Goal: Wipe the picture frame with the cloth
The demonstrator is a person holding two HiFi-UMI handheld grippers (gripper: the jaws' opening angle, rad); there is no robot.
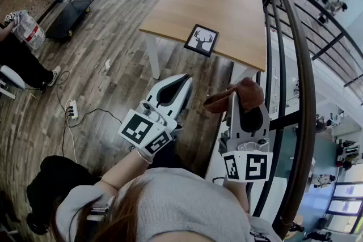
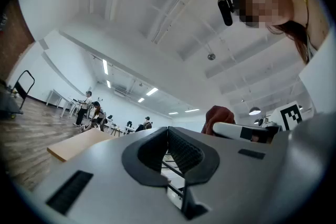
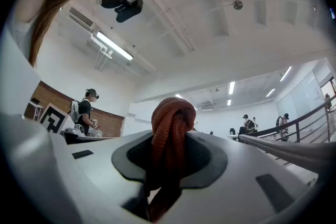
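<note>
Between the jaws of the right gripper a reddish-brown cloth is clamped; the left gripper is closed on nothing. Well ahead, the deer picture frame lies near the front edge of the wooden table, apart from both grippers. Wiping seems not yet begun. Neither gripper view shows the frame.

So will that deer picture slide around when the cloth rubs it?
Probably: the picture frame lies flat and unheld on the smooth table, near its edge, so it may skid. It looks thin, likely light.
</note>
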